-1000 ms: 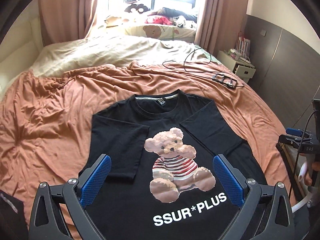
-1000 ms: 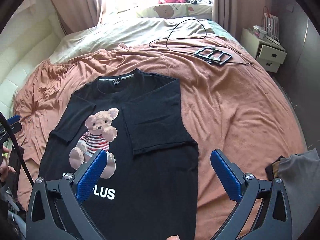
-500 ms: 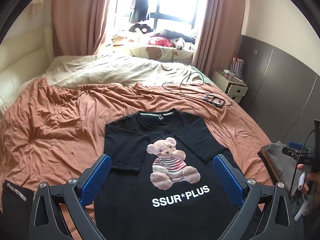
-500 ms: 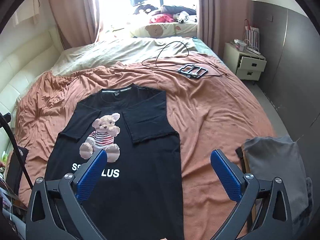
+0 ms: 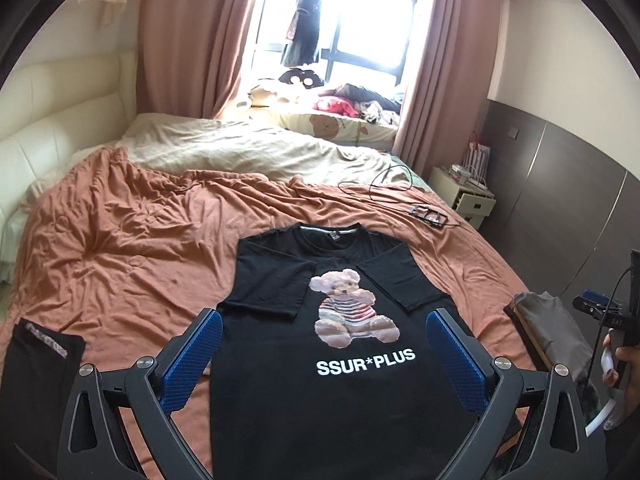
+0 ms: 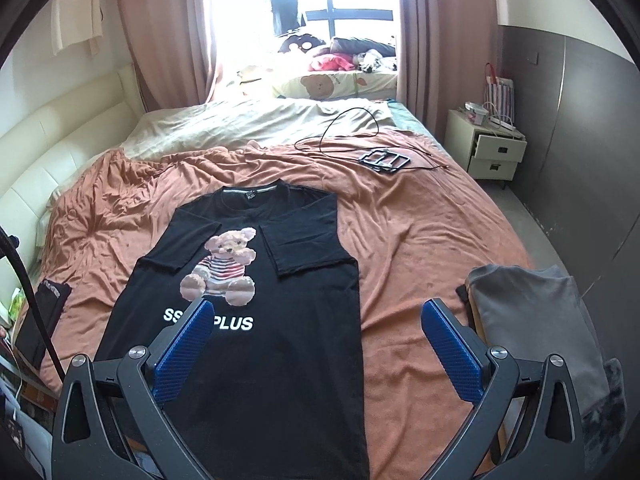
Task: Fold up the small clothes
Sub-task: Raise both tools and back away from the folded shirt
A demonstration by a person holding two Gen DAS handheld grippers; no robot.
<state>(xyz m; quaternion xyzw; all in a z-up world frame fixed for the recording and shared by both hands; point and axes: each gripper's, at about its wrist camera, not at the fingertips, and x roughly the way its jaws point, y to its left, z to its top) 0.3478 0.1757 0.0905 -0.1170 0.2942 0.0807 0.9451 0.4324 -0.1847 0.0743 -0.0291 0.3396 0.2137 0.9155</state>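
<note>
A black T-shirt point(image 5: 344, 392) point(image 6: 256, 360) with a teddy-bear print and white "SSUR*PLUS" lettering lies flat on the orange bedsheet, collar away from me. Both short sleeves are folded inward onto the chest. My left gripper point(image 5: 324, 356) hangs open above the shirt's lower half, blue pads wide apart, holding nothing. My right gripper point(image 6: 316, 344) is open too, above the shirt's right side and the sheet beside it, empty.
A folded grey garment point(image 6: 536, 320) point(image 5: 552, 328) lies at the bed's right edge. A dark garment point(image 5: 36, 376) point(image 6: 44, 320) lies at the left edge. A black cable and frame point(image 6: 384, 158) rest further up the bed. A white nightstand point(image 6: 492, 152) stands right.
Both grippers have pulled back and up from the shirt, so more of the bed and room shows. The shirt has not moved. Both stay open.
</note>
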